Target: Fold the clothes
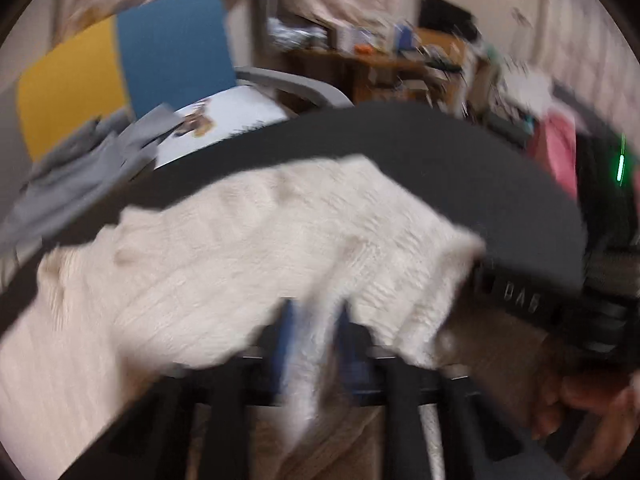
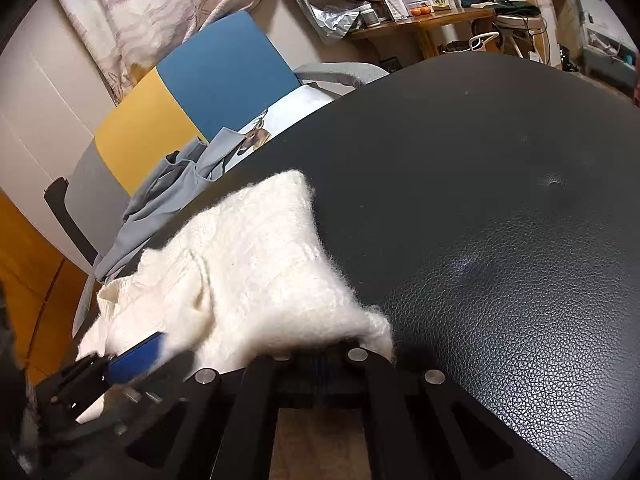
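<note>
A fluffy white knit sweater (image 2: 256, 264) lies on the near edge of a black leather table (image 2: 480, 200); it also shows, blurred, in the left wrist view (image 1: 240, 248). My left gripper (image 1: 316, 344) is shut on a fold of the sweater between its blue pads, and shows at lower left of the right wrist view (image 2: 132, 356). My right gripper (image 2: 320, 360) is shut on the sweater's near edge, its fingertips hidden under the wool. The right gripper's body shows at the right of the left wrist view (image 1: 560, 300).
A chair with a blue and yellow back (image 2: 192, 92) stands behind the table, holding grey clothes (image 2: 168, 200) and a white printed garment (image 2: 280, 120). A cluttered wooden desk (image 2: 420, 24) stands at the far wall. Curtains hang behind.
</note>
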The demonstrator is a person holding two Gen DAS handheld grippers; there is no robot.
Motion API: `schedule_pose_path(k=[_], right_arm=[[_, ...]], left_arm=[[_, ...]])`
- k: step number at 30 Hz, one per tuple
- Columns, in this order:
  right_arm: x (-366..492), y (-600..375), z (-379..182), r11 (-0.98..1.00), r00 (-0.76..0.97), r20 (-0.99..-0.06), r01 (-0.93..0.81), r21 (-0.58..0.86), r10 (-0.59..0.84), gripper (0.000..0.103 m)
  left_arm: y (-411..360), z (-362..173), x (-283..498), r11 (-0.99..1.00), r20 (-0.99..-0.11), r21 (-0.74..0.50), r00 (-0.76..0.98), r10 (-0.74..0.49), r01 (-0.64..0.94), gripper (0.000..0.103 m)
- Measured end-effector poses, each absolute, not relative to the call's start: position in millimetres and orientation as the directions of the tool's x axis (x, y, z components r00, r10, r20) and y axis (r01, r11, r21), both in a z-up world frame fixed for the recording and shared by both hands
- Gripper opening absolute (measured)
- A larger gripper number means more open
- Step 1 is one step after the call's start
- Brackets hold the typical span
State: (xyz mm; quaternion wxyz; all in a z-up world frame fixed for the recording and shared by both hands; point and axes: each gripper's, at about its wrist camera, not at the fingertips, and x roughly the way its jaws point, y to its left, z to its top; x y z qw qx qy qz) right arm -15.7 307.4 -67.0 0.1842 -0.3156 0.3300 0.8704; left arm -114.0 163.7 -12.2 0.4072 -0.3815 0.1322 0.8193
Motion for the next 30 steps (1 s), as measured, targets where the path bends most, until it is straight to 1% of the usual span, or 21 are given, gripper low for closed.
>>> schedule_pose_path(k=[7,14,18,20,21,23,25,26,27,28,29,30], right_arm=[[-15,308,-68,-0.708,-0.739,-0.665,-0.527,0.470,0.109,0.000],[-15,307,-67,-0.709,-0.737,-0.667,-0.528,0.467,0.110,0.000],[-15,307,-67,-0.708,-0.737,-0.667,-0.528,0.468,0.109,0.000],[-16,307,-67,-0.707,-0.737,-0.667,-0.528,0.469,0.108,0.000],[-16,306,-67,-0.708,-0.736,-0.668,-0.529,0.467,0.109,0.000],[-16,306,-67,-0.711,-0.734,-0.670,-0.531,0.462,0.112,0.000],[-16,305,-66,-0.711,-0.732,-0.671,-0.532,0.460,0.114,0.000],[-16,305,-67,-0.711,-0.733,-0.671,-0.532,0.460,0.113,0.000],[-16,305,-67,-0.711,-0.732,-0.672,-0.532,0.459,0.114,0.000],[-17,305,-66,-0.712,-0.732,-0.672,-0.532,0.458,0.115,0.000],[-17,305,-66,-0.712,-0.731,-0.673,-0.533,0.457,0.115,0.000],[-17,305,-66,-0.713,-0.730,-0.673,-0.533,0.455,0.117,0.000]], left_arm=[[46,-12,-121,-0.754,-0.636,-0.274,-0.475,0.607,-0.597,0.006],[-73,-13,-128,-0.795,-0.542,-0.459,-0.584,0.604,-0.397,0.006],[-87,-38,-134,-0.737,-0.554,-0.598,-0.503,0.663,-0.314,0.007],[-84,-43,-133,-0.729,-0.557,-0.616,-0.491,0.670,-0.297,0.012],[-83,-44,-132,-0.728,-0.558,-0.622,-0.488,0.671,-0.289,0.022],[-81,-46,-130,-0.724,-0.561,-0.634,-0.483,0.672,-0.272,0.024],[-79,-49,-140,-0.740,-0.592,-0.636,-0.478,0.649,-0.218,0.025],[-78,-51,-145,-0.739,-0.597,-0.643,-0.471,0.649,-0.201,0.025],[-77,-49,-150,-0.733,-0.588,-0.646,-0.475,0.655,-0.211,0.019],[-76,-47,-154,-0.728,-0.576,-0.649,-0.480,0.661,-0.223,0.005],[-77,-41,-155,-0.721,-0.555,-0.647,-0.496,0.668,-0.247,0.006],[-78,-30,-152,-0.712,-0.512,-0.639,-0.532,0.675,-0.289,0.007]])
